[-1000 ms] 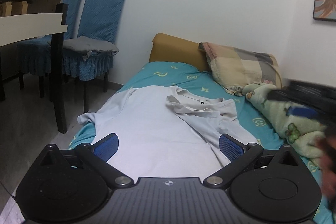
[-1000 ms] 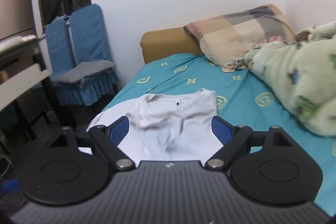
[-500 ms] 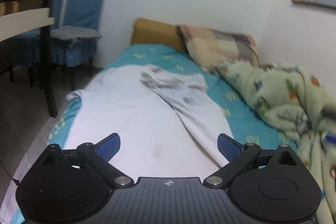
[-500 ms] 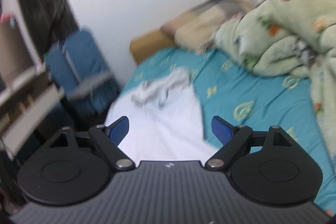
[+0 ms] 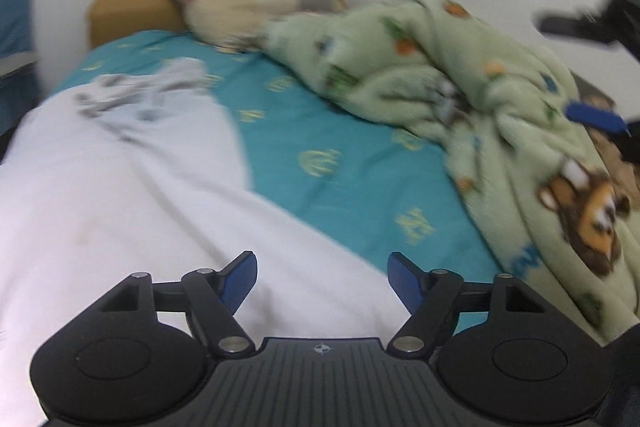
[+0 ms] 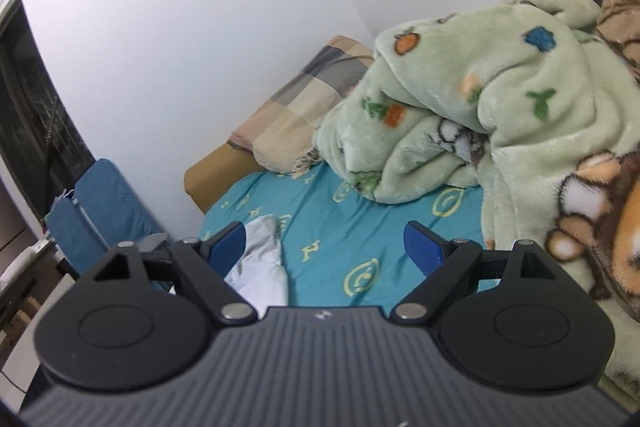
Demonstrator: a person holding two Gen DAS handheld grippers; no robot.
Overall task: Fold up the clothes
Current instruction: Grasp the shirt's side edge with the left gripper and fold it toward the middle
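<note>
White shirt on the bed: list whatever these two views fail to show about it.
- Left wrist view: motion blur smears the white shirt; its collar and folds are unreadable.
- Same view: the left gripper, whose jaws have just been closing with nothing clamped, covers the near hem; the left edge cuts off one side.
- Right wrist view: only a corner of the shirt shows; the right gripper hides the rest.

green blanket (image 6: 500, 99) heaped on teal sheet (image 6: 344, 227), beside checked pillow (image 6: 304, 107).
</note>
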